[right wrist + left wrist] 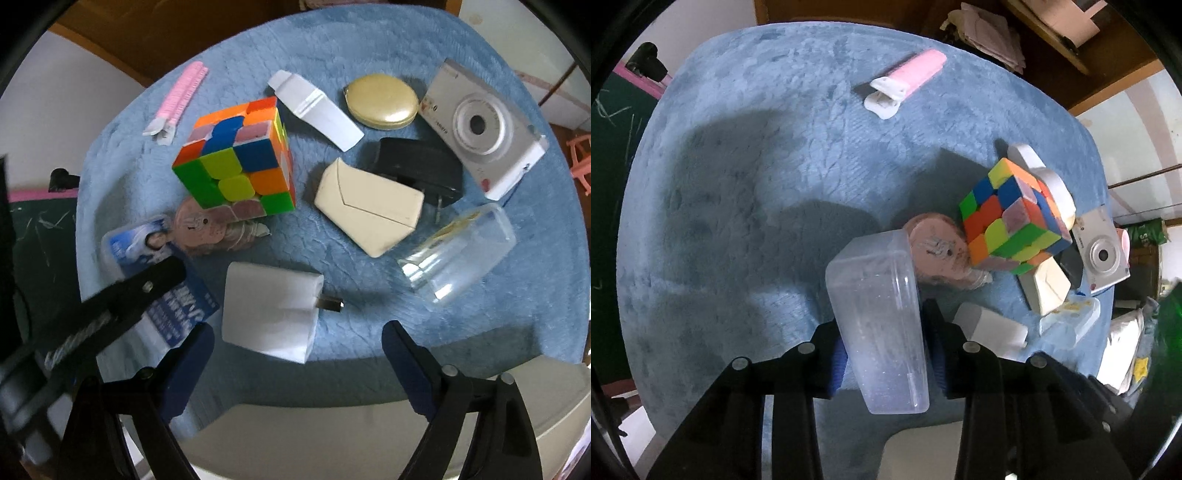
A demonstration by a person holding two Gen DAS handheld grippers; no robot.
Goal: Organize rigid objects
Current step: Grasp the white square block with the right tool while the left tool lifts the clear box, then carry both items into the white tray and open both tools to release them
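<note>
Bearing unreadable white print, blue-labelled clear box [162,295] fills left gripper [882,332].

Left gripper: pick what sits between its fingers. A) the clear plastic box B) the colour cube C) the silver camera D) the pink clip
A: in the left wrist view the clear plastic box stands between the left gripper's fingers, which are closed against its sides.
</note>
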